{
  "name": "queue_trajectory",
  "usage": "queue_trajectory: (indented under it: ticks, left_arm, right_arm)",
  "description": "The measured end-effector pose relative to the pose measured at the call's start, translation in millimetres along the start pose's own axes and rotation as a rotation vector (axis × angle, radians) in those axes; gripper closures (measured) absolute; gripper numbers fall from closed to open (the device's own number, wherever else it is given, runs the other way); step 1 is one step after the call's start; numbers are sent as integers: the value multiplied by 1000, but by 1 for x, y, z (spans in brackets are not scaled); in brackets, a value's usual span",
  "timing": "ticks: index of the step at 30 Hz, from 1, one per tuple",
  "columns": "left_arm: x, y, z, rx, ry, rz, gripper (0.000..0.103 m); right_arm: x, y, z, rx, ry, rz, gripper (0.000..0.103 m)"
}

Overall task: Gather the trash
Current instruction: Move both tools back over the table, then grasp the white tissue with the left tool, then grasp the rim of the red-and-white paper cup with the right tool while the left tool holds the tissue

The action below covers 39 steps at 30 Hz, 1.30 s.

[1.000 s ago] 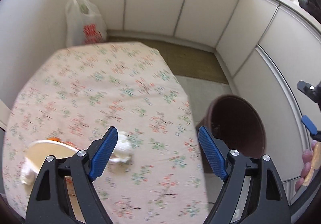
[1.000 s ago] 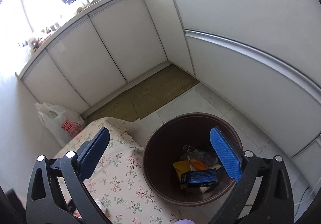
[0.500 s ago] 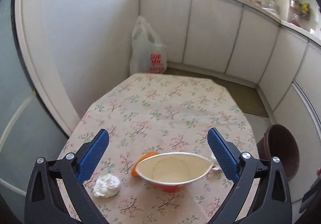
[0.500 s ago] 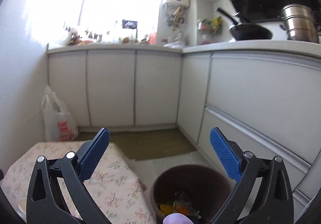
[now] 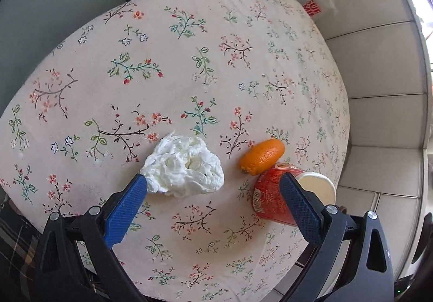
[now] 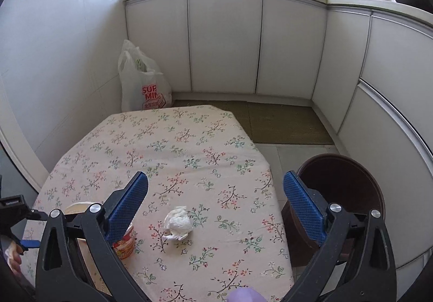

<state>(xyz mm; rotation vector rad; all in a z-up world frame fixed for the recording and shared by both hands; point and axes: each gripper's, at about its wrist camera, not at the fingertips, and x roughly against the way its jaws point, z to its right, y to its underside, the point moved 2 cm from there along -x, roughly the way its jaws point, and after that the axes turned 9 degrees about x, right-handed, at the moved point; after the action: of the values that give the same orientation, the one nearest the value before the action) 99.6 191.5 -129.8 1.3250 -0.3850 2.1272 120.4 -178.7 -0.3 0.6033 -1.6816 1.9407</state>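
1. The left gripper hangs over the table with its two blue fingers spread wide. It holds nothing.
2. A crumpled white tissue lies on the flowered cloth right at the tip of the left finger. It sits between the two fingers, nearer the left one.
3. Just right of the tissue is a piece of orange peel. It touches a red paper cup, which is partly hidden behind the right finger.
4. The right gripper is open wide too, and it holds nothing.
5. Below it, another small white tissue ball lies on the table, between its fingers. The red cup stands behind its left finger.
6. A brown trash bin stands on the floor just beside the table's right edge. You cannot see what is in it.
7. Farther back, a white plastic bag with red letters leans in the corner by the white cabinets.
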Motion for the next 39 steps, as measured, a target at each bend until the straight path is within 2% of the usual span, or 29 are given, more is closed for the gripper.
queue_trajectory:
  ticks: [5,11,13,14,15,18,21,25,28,34,39]
  left_arm:
    - [-15,-1,-7,10,-43,10,8]
    - [-33,-6,-12,22,-92,10,9]
    - [-38,-3,-10,2,-105,3,19]
    - [-38,-2,-7,-16,-118,14,20]
    - [-37,0,-5,-33,-113,23,29]
    - [-38,2,3,-81,-79,2,64]
    - [-42,5,8,-115,-78,-13,70]
    - [-36,5,13,-143,-59,14,73]
    - [-17,3,18,-161,-38,70,73]
    - [33,3,35,-246,0,246,73]
    - [59,5,40,-275,49,289,73]
  right_arm:
    - [-11,6,-19,72,-16,-52,7]
    - [-20,10,-23,112,-42,-98,7]
    - [-25,13,-24,124,-52,-117,7]
    - [-27,14,-24,128,-52,-128,7]
    - [-29,16,-25,132,-53,-136,7]
    - [-32,19,-29,153,-65,-156,7]
    - [-32,21,-36,173,-85,-162,7]
    - [-30,20,-46,201,-153,-160,7]
    - [-24,19,-61,254,-252,-138,7]
    - [-9,25,-119,487,-410,-85,7]
    - [-11,32,-168,661,-447,-84,8]
